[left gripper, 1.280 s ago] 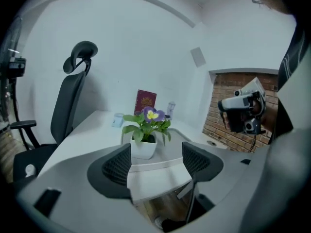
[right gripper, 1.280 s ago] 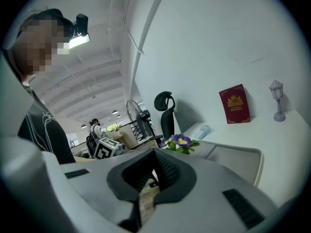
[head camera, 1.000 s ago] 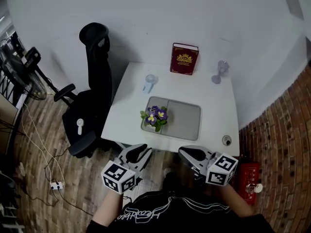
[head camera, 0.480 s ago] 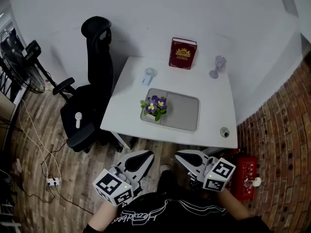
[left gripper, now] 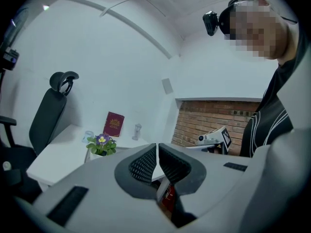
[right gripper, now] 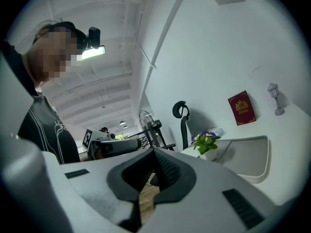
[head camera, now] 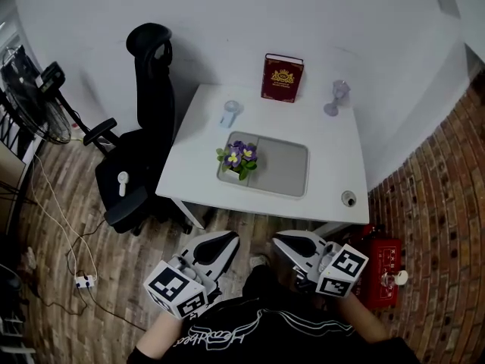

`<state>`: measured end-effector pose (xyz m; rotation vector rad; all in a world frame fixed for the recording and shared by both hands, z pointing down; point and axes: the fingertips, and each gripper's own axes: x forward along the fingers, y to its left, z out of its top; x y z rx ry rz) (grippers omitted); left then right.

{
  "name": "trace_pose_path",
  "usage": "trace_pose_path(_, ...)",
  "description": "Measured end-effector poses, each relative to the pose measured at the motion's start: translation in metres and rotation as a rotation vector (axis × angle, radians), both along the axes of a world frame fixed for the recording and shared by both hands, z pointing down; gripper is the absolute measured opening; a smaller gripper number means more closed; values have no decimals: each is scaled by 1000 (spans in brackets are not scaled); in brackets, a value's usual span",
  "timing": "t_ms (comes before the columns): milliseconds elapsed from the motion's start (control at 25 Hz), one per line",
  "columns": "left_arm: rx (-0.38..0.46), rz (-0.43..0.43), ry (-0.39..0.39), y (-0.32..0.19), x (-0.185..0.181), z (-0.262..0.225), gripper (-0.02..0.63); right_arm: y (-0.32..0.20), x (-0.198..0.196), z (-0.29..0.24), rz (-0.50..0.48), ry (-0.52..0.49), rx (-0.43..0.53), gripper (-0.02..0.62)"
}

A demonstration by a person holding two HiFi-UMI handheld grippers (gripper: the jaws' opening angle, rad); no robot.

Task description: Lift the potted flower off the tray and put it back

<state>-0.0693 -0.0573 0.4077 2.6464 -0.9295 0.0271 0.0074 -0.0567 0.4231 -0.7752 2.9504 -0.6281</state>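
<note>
**A:** What has changed over the last second?

**B:** Start with the biggest thing, the white square table. It now lies further from the person than before. A strip of brown wooden plank floor shows between its near edge and the two tools, which were level with that edge a second ago. So the person has backed away.

**A:** And the things on it?

**B:** They have not moved. The flat grey rectangular tray lies in the middle of the table. The potted flower, purple and yellow blooms over green leaves in a small white pot, stands upright inside the tray's left end.

**A:** What does that mean for the job?

**B:** The flower is on the tray and nothing is near it. I judge that either the lift-and-return is over or no reach is under way. These frames alone do not tell me which.

**A:** Now the tools. How wide are they?

**B:** The left gripper has its ribbed black pads pressed tip to tip, with nothing between them. Its jaws were a little apart a second ago. The right gripper is also closed, its tips meeting. Only floor shows through the gap behind its pads. Both are empty and touch nothing. Each points towards the table from well short of it.
</note>
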Motion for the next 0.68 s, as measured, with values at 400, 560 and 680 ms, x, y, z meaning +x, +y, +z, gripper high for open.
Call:
trace_pose_path(400,21,12,-23,-10,19,-6,43,-4,24,-4,52,-1,10,3)
trace_pose_path(560,13,19,-25,-16,26,-4,43,-10,31,-4,60,-4,6,3)
trace_pose_path(680,8,22,-26,-22,31,-5,43,-16,36,-6,65,-6,7,3)
